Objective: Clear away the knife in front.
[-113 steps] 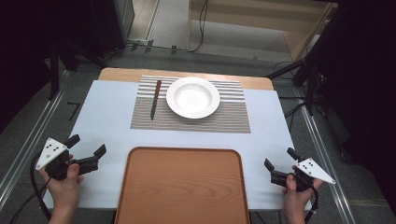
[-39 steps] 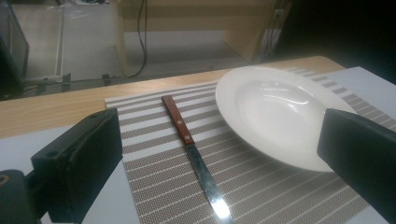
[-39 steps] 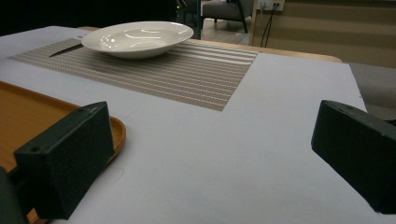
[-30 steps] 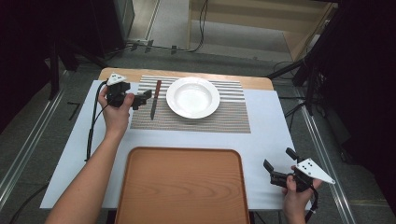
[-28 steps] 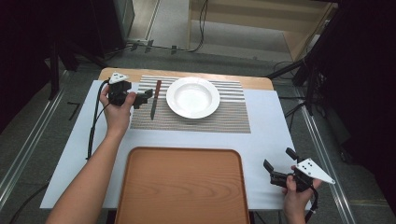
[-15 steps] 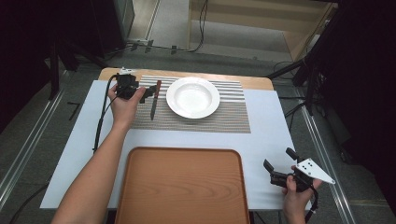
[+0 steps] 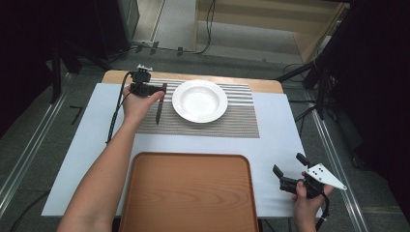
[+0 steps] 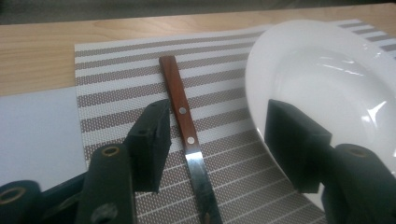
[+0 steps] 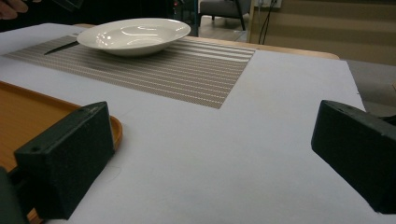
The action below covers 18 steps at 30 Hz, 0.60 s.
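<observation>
A knife (image 7: 158, 110) with a brown wooden handle (image 8: 180, 102) lies on the striped placemat (image 7: 237, 121), just left of the white plate (image 7: 199, 100). My left gripper (image 7: 157, 90) is open and low over the handle end. In the left gripper view its jaws (image 8: 217, 121) stand one on each side of the knife, and the right-hand jaw is over the rim of the plate (image 8: 327, 84). My right gripper (image 7: 288, 164) stays open near the table's front right corner, with bare white table between its jaws (image 9: 210, 154).
A brown wooden tray (image 7: 188, 193) lies at the front middle, and its corner (image 9: 28, 107) is just left of the right gripper. The white table cover (image 7: 280, 140) runs between tray and placemat. Cables and dark stands surround the table on the floor.
The left hand has travelled from the front left corner to the far left of the placemat, then slid right until its open jaws straddle the knife handle. The right gripper has not moved.
</observation>
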Each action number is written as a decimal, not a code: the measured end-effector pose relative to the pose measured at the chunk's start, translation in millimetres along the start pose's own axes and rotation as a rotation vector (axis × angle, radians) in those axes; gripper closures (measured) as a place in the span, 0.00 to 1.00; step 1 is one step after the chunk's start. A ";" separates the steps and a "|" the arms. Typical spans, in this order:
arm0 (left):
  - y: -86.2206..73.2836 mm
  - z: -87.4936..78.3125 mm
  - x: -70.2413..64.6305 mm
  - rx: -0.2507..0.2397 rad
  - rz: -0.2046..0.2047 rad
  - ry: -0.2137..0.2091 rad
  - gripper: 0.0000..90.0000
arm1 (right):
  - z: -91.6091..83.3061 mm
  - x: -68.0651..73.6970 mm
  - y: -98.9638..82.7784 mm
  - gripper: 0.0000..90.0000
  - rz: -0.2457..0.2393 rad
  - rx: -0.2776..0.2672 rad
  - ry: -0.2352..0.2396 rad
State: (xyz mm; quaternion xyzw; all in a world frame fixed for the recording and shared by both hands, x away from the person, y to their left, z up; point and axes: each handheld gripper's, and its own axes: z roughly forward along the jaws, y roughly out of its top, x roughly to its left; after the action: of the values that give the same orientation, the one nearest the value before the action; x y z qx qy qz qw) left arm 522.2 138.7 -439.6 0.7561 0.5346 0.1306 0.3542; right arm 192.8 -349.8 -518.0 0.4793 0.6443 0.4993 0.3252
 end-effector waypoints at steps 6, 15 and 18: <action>5.7 13.6 -0.6 0.073 -0.007 0.016 0.60 | 0.4 0.1 0.0 0.00 0.002 0.004 -0.004; 3.9 32.2 2.7 0.136 -0.053 0.055 0.71 | 0.3 -0.7 0.0 0.00 0.007 0.003 -0.001; 2.4 36.5 4.4 0.156 -0.058 0.067 0.72 | 0.4 -0.8 -0.1 0.00 0.010 0.002 -0.001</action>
State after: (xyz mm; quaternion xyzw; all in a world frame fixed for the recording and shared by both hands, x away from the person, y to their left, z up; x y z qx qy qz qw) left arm 546.7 127.7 -465.0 0.7609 0.5762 0.1035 0.2800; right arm 193.4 -350.4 -518.3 0.4829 0.6424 0.5001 0.3225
